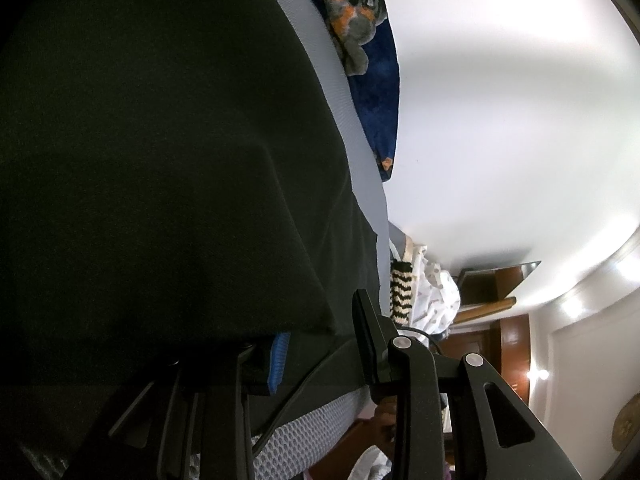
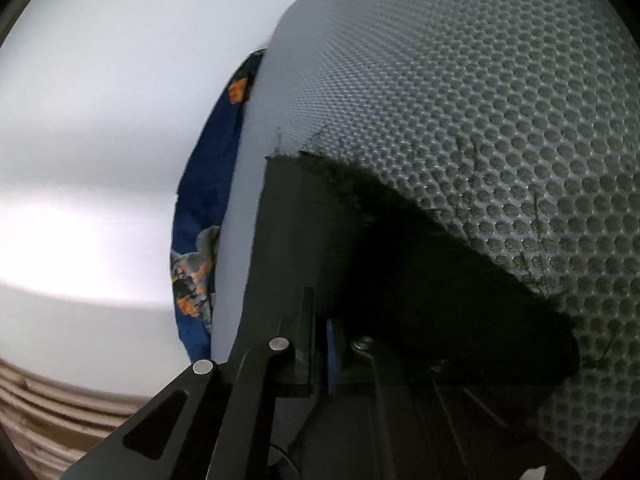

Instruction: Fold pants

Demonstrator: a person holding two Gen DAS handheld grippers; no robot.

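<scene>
Both hand-held grippers were busy with the dark pants [image 1: 160, 160]. At the right gripper [image 2: 320, 344] the jaws were pressed together on a frayed edge of that cloth, which bulged out to the side of the fingers. At the left gripper [image 1: 320, 344] one finger [image 1: 370, 340] stood free in view, while the other, with its blue pad [image 1: 279, 360], was half covered by the fabric. A fold lay between them, but I could not tell if the pads really pinched it.

I judged that the danger was mostly on the left side. If that hold was only loose, the fold could slide out when the hands pulled, and the crease would come crooked. On the right side only a small edge was caught, so a quick tug could perhaps free it, or the loose threads could hook on the mesh.

Those pants were of dark, matte, woven cloth, nearly black, with one sharp folded corner in the left wrist view. They lay spread on a grey honeycomb mesh mattress [image 2: 500, 100]. At its far edge hung a blue blanket [image 1: 380, 92] with orange and grey patches, against a white wall [image 1: 500, 120]. A black-and-cream zigzag knit [image 1: 402, 292] lay near the mattress end.
</scene>
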